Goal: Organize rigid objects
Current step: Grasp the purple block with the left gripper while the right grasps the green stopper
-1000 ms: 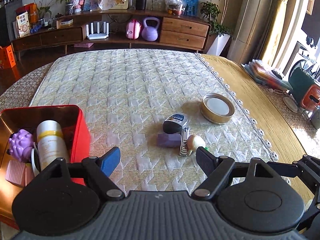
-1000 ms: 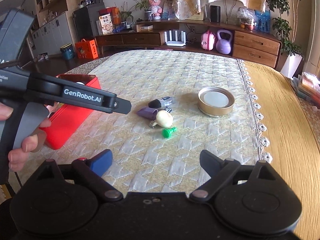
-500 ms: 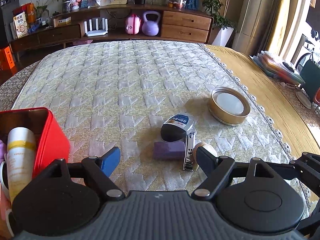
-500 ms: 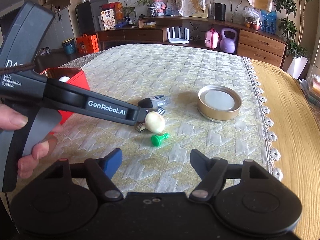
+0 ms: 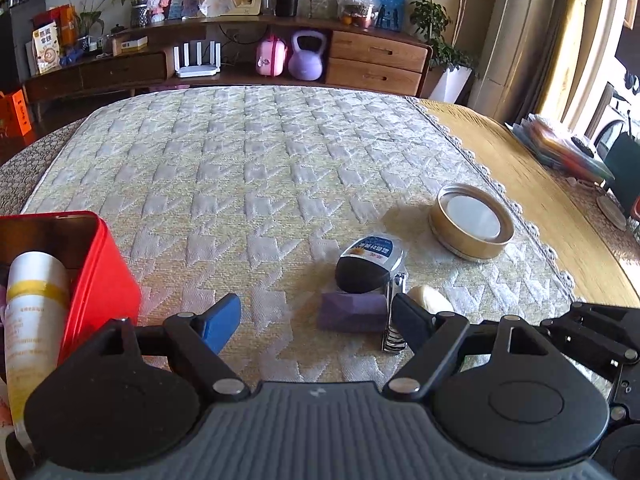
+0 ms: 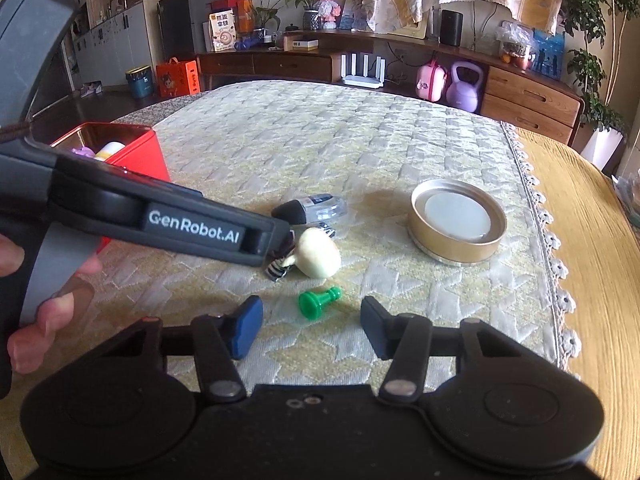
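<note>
At bottom centre of the right wrist view, right hand-held gripper [image 6: 312,326], jaws just been closing but not yet touching anything, green peg [image 6: 318,301] lying on the quilted cloth [image 6: 360,140] in the gap. Just beyond, cream bulb [image 6: 318,254] against striped nail clipper [image 6: 277,269], partly hidden by the left tool crossing from the left edge. In the left wrist view, left hand-held gripper [image 5: 316,318] wide open and empty, purple block [image 5: 352,312] and black-tipped bottle [image 5: 370,264] between and above its fingers. Further right, gold lid [image 5: 472,222]. At left edge, red tin [image 5: 108,280] holding a white bottle [image 5: 34,304].
</note>
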`<state>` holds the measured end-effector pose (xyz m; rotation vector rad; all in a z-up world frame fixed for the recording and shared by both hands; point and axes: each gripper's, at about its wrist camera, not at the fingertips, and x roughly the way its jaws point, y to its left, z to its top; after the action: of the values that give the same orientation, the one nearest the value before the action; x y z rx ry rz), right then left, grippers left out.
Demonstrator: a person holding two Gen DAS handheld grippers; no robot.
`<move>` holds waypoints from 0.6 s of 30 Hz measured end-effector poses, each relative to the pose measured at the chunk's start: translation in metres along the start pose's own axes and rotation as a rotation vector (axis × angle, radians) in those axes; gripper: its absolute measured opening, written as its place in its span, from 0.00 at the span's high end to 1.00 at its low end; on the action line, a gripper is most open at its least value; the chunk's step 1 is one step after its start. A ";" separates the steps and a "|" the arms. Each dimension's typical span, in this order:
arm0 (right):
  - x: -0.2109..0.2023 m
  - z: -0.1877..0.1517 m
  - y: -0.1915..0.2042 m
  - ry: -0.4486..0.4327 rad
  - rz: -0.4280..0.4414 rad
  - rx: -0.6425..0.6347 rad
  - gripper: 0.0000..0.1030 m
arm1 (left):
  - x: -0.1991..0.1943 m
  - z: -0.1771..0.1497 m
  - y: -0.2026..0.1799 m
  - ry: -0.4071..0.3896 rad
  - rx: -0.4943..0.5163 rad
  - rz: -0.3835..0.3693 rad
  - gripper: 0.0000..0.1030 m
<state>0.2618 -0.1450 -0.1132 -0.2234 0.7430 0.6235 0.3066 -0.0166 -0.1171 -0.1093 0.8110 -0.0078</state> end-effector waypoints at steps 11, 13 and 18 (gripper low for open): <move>0.001 0.001 0.001 -0.025 0.002 -0.006 0.64 | 0.008 -0.003 -0.009 -0.008 0.036 -0.016 0.33; 0.001 0.001 0.001 -0.031 0.001 -0.003 0.71 | 0.006 -0.003 -0.011 -0.016 0.042 -0.033 0.44; -0.001 -0.001 0.001 -0.039 -0.008 -0.003 0.84 | 0.003 -0.004 -0.015 -0.022 0.058 -0.064 0.65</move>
<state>0.2602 -0.1447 -0.1131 -0.2160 0.7037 0.6196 0.3065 -0.0316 -0.1210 -0.0798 0.7849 -0.0902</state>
